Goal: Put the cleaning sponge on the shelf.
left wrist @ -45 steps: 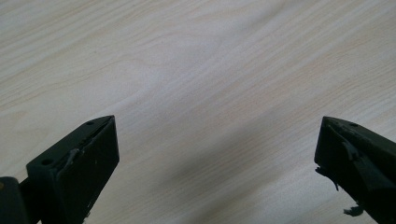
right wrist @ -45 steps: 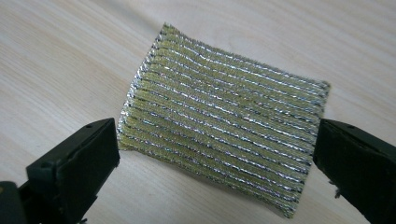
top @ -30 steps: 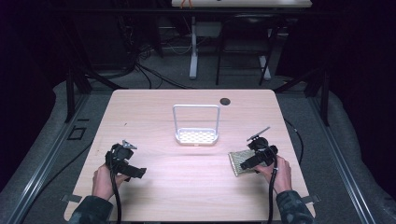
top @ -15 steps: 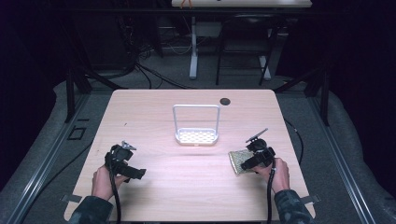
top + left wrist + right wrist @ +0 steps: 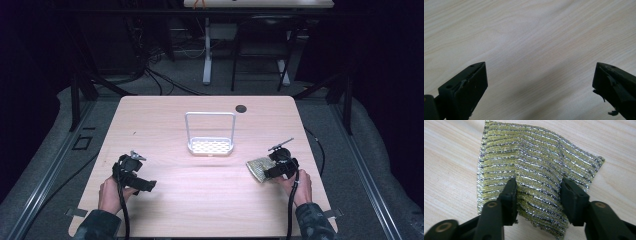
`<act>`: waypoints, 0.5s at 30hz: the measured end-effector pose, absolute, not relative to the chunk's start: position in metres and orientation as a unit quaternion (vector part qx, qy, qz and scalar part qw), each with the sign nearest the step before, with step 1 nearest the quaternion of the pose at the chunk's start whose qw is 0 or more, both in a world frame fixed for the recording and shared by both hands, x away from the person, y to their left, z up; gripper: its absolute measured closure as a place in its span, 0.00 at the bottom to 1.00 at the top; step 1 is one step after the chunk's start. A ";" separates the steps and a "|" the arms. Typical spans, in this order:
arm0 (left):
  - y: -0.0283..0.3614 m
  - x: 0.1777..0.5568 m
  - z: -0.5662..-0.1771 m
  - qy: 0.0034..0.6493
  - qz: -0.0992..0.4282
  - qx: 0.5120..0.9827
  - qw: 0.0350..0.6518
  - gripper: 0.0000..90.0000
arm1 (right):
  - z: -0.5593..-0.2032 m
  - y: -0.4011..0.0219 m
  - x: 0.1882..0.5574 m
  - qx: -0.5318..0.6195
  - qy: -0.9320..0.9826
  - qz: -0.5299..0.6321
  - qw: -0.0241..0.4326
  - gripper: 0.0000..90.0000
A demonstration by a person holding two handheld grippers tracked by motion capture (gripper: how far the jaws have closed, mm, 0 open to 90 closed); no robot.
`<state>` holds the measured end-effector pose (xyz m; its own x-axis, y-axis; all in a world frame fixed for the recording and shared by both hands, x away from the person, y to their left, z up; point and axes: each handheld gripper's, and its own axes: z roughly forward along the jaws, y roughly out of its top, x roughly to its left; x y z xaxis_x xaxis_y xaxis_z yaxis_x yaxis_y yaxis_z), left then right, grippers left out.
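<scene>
**Inspector:** Condition of the right gripper (image 5: 537, 195)?

**Assistant:** Its jaws are pinching a glittery yellow-and-silver cloth (image 5: 534, 167). The fabric is bunched up between them into a raised fold, and the rest spreads flat on the table (image 5: 446, 170) ahead of the jaws.

**Inspector:** And from the high view?

**Assistant:** The cloth (image 5: 258, 168) lies just to the left of the right gripper (image 5: 270, 172). A white wire rack (image 5: 210, 134) stands farther out, to its left.

**Inspector:** The left gripper (image 5: 539, 82)?

**Assistant:** Jaws wide apart, holding nothing, bare wood beneath. The person's left hand (image 5: 111, 194) holds it well apart from the cloth.
</scene>
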<state>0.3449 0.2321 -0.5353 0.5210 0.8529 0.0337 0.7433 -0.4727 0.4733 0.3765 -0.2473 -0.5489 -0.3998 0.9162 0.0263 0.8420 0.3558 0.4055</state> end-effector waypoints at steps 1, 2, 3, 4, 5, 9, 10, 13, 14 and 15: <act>0.232 0.345 -0.536 0.470 0.134 0.848 0.205 0.00 | -0.549 -0.247 0.376 0.537 0.817 0.181 0.104 0.62; 0.232 0.345 -0.536 0.470 0.134 0.848 0.205 0.00 | -0.549 -0.247 0.376 0.536 0.817 0.184 0.107 0.64; 0.232 0.346 -0.536 0.469 0.133 0.849 0.204 0.00 | -0.549 -0.247 0.376 0.536 0.817 0.184 0.107 0.64; 0.232 0.346 -0.536 0.469 0.133 0.849 0.203 0.00 | -0.548 -0.247 0.376 0.535 0.817 0.185 0.109 0.66; 0.232 0.347 -0.536 0.467 0.132 0.850 0.202 0.00 | -0.548 -0.247 0.376 0.533 0.818 0.187 0.110 0.67; 0.231 0.347 -0.537 0.468 0.131 0.850 0.202 0.00 | -0.544 -0.244 0.373 0.531 0.818 0.194 0.108 0.68; 0.231 0.347 -0.537 0.467 0.131 0.851 0.201 0.00 | -0.544 -0.244 0.373 0.531 0.818 0.194 0.108 0.68; 0.232 0.346 -0.536 0.466 0.132 0.851 0.202 0.00 | -0.539 -0.243 0.372 0.521 0.821 0.207 0.109 0.68; 0.232 0.346 -0.536 0.466 0.132 0.851 0.202 0.00 | -0.538 -0.242 0.371 0.519 0.822 0.205 0.113 0.68; 0.232 0.346 -0.536 0.466 0.132 0.851 0.202 0.00 | -0.538 -0.242 0.371 0.519 0.822 0.205 0.113 0.68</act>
<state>0.3465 0.2318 -0.5360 0.5313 0.8463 0.0375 0.7394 -0.4849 0.4670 0.3711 -0.2417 -0.5382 -0.4355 0.8998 0.0269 0.8071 0.3770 0.4544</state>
